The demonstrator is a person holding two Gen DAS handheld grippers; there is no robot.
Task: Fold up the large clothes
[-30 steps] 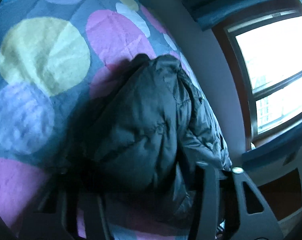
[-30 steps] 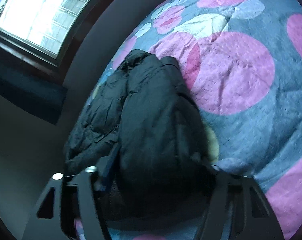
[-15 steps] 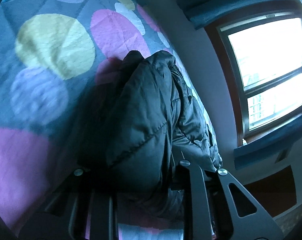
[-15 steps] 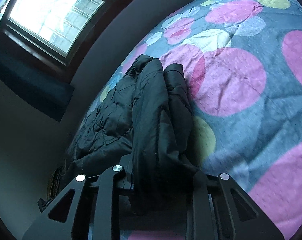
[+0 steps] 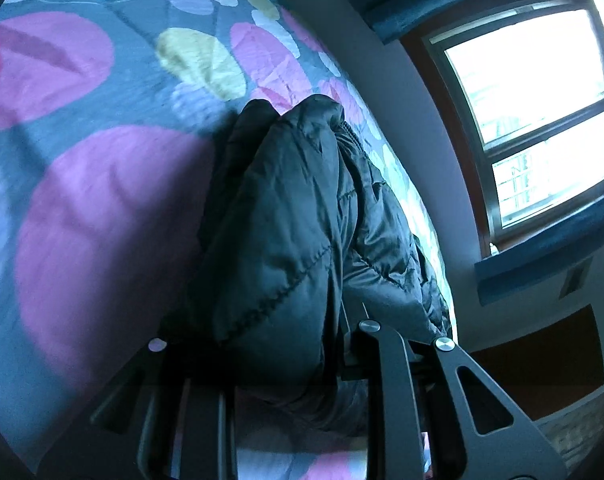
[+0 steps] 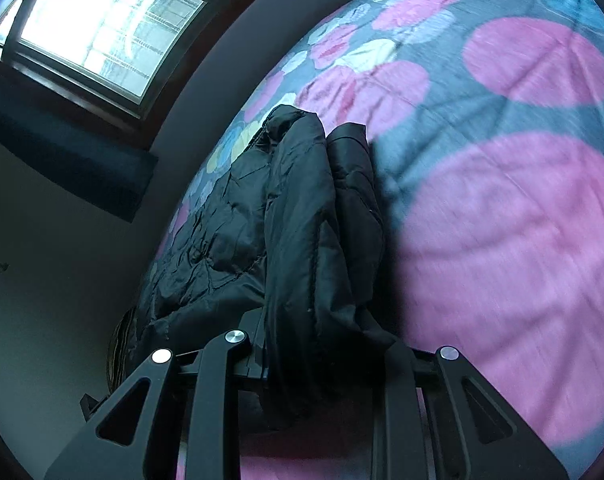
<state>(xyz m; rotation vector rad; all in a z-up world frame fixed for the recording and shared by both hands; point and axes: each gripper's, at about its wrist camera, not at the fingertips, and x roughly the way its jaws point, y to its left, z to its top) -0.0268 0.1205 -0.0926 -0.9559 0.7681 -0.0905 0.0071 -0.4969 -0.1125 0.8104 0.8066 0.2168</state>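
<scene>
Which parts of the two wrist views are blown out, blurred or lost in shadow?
Left wrist view: window blown out white, bedspread motion-smeared, black jacket fairly sharp. Right wrist view: window glaring, bedspread streaked, jacket folds sink into shadow near the fingers.

The left tongs [image 5: 286, 364] point forward and somewhat downward, their two black fingers [image 5: 386, 392] drawn close and clamped on a bunched fold of black padded jacket [image 5: 286, 220]. The right tongs [image 6: 314, 364] sit at a like downward tilt, fingers [image 6: 214, 392] likewise narrowed and pinching a gathered fold of the same jacket between them
</scene>
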